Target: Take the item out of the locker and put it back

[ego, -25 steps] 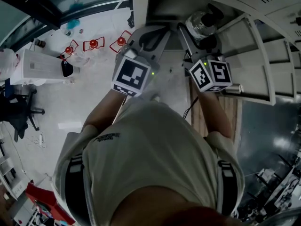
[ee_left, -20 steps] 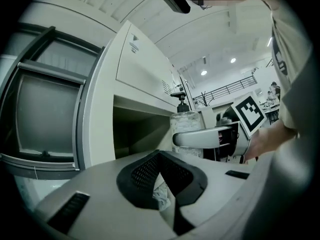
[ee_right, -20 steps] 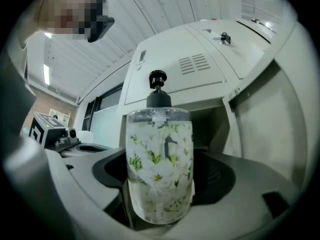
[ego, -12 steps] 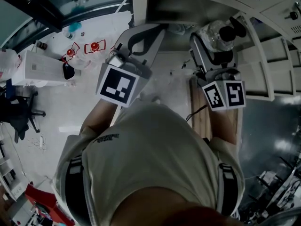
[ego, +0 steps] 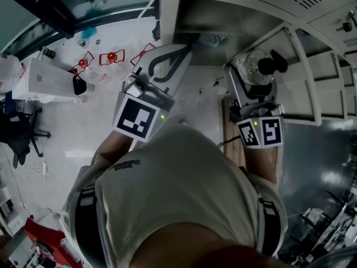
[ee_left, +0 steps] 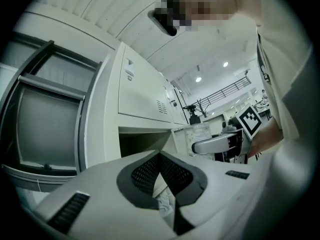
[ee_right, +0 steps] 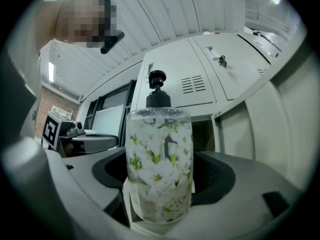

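Pale lockers point(ego: 240, 7) are filling the frame's top; right gripper point(ego: 252, 74) is clasping a floral pump bottle point(ee_right: 160, 169), left gripper point(ego: 184, 50) is holding its jaws together.

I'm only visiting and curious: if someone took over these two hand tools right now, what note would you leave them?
Right gripper: shut on the flowered pump bottle, held upright in front of the open locker.
Left gripper: shut, nothing in it.
Done: the bottle is out of the locker.
Left: put it back inside.
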A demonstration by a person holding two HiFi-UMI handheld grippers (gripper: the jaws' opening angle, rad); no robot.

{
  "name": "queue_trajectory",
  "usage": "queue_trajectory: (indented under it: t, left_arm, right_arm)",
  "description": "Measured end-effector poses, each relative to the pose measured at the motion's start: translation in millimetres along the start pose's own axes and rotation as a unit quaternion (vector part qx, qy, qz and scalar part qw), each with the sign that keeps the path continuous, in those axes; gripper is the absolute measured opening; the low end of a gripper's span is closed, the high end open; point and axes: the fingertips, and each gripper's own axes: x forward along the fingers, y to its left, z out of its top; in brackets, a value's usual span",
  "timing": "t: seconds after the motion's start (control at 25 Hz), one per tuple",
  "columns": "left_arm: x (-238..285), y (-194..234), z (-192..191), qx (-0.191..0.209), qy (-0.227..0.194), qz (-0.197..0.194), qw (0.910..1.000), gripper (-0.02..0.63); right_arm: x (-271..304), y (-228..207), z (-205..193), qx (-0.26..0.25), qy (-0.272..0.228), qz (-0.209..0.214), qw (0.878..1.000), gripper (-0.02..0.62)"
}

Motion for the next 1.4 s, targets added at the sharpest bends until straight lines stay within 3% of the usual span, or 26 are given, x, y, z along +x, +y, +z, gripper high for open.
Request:
queue_trajectory:
  t: [0.24,0.56,0.84,1.12,1.4]
  left_arm:
    - [-8.3,-7.2,-14.1,-0.009,0.008,0.000,0.9999,0.012]
    - [-9.7,-4.9,-29.6,-0.025,0.028,-0.003,0.9993,0.012]
    - [-8.4,-6.7,-34.9,-0.013,0.038,-0.008,0.9992,0.012]
    - [-10.1,0.6,-36.5,-0.074,0.024,-0.007,0.9970,0.012]
    - [-9.8,2.8,-38.8,-0.065,0.026,-0.004,0.9975,0.012]
  right_arm:
    - [-5.9,5.2,-11.3,0.023,0.004,0.005,1.000,0.365]
    - [-4.7,19.8,-19.0,0.010,0.008,0.029,0.999,0.365]
    - [-2.2,24.4,-18.4,0.020,0.006,0.035,0.999,0.365]
    - [-2.0,21.2,-23.2,0.024,0.015,0.036,0.999,0.365]
    - [-2.9,19.3,-26.1,0.029,0.016,0.033,0.999,0.365]
